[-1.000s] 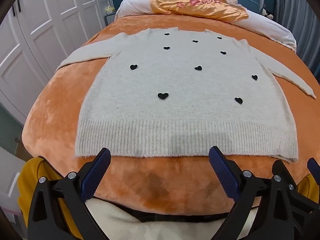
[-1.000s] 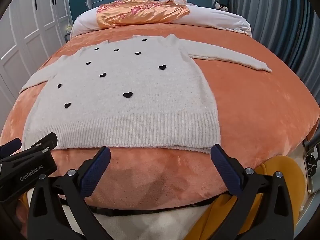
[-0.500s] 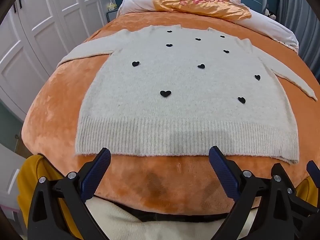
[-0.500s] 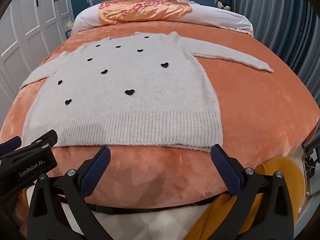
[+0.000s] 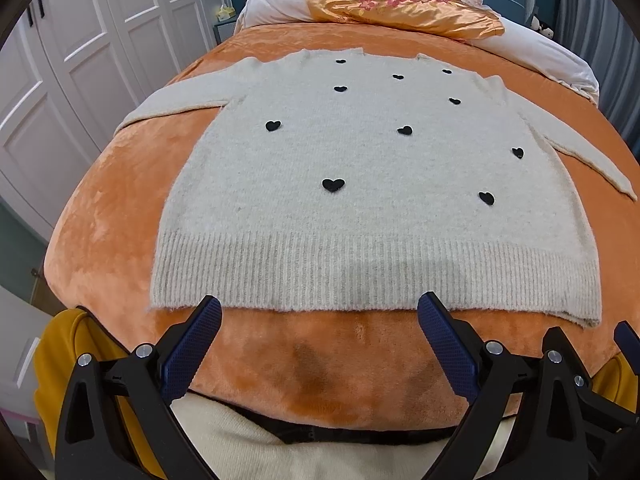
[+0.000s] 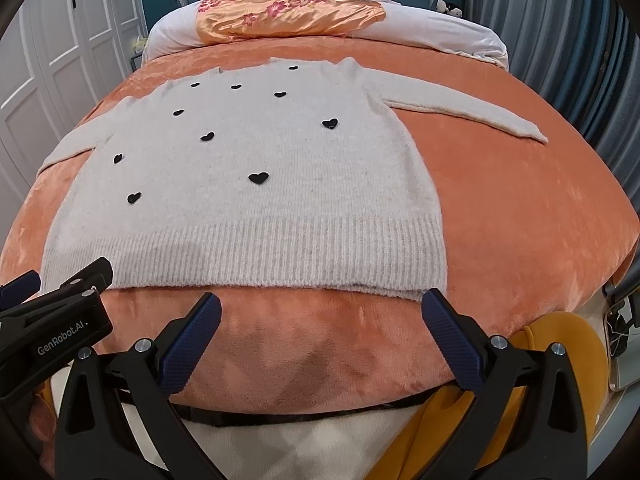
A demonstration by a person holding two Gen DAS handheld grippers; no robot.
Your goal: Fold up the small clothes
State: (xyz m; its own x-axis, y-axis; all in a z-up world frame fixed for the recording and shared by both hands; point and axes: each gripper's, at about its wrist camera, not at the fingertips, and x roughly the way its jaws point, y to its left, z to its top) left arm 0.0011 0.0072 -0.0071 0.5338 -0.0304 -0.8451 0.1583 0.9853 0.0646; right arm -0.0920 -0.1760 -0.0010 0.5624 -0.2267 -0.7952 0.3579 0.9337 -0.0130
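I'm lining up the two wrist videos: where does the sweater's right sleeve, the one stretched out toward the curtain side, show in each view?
Left wrist view: the right sleeve runs along the far right edge, slanting down to its cuff.
Right wrist view: the right sleeve lies upper right of centre, fully visible on the orange blanket.
Shared landmark: the orange floral pillow at the head of the bed.
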